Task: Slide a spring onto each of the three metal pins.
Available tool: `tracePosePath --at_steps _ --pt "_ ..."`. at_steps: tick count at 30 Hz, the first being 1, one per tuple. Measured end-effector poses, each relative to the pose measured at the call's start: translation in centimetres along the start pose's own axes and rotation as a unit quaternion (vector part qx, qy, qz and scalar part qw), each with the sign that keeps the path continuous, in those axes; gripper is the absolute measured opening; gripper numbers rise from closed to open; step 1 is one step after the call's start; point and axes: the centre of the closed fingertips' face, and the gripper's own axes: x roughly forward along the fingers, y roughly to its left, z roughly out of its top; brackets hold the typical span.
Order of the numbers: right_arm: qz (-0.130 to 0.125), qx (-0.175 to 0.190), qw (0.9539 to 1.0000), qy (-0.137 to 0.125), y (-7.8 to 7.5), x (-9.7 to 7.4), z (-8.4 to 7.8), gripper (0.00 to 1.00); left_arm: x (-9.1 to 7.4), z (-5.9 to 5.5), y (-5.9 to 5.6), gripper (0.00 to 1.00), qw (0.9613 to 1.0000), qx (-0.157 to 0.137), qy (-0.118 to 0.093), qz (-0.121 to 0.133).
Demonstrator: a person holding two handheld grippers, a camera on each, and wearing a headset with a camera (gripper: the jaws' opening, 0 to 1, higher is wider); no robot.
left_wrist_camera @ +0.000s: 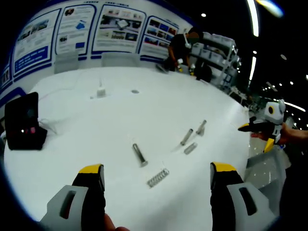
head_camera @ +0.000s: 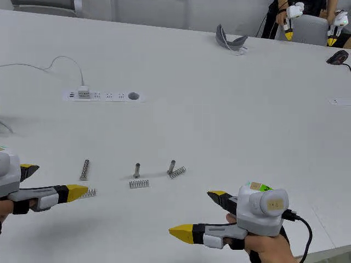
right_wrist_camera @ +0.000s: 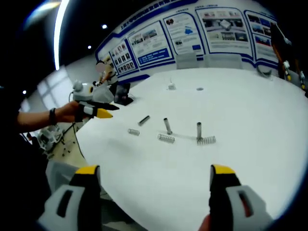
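The fingers (left_wrist_camera: 91, 179) of the left gripper (left_wrist_camera: 157, 169) stand wide apart and hold nothing. The right gripper (right_wrist_camera: 155, 174) has its own fingers (right_wrist_camera: 222, 177) spread just as wide, and they are empty too. Both hover over the white desk (head_camera: 219, 120) by its near edge, the left gripper toward the near left corner and the right gripper further right.

Between them, a little back from the near edge, are three metal pins and three springs in a loose row, each spring off its pin.
- The left pin (head_camera: 84, 169) lies flat. The left spring (head_camera: 89, 193) lies on its near-edge side, just beside a left fingertip.
- The middle pin (head_camera: 136, 170) appears to stand on end. The middle spring (head_camera: 139, 184) lies just beside it, toward the near edge.
- The right pin (head_camera: 171, 166) also looks upright. The right spring (head_camera: 177, 172) lies at its foot, and I cannot tell whether they touch.

Toward the far left of the desk, one power strip (head_camera: 109, 96) is set into the top. It carries one white plug (head_camera: 83, 91), whose cable (head_camera: 55, 59) runs off to the left edge. One grey object (head_camera: 230, 39) sits by the far edge, and one black mouse (head_camera: 337, 56) sits by the right edge. At the far right corner a person (head_camera: 279, 11) holds two more grippers.
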Motion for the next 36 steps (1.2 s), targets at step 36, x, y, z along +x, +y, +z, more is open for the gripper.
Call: tracePosePath --at_steps 36 --pt "-0.028 0.019 0.9994 -0.005 -1.5 -1.7 -0.6 0.97 6.8 0.9 2.8 0.61 0.9995 -0.007 0.018 0.026"
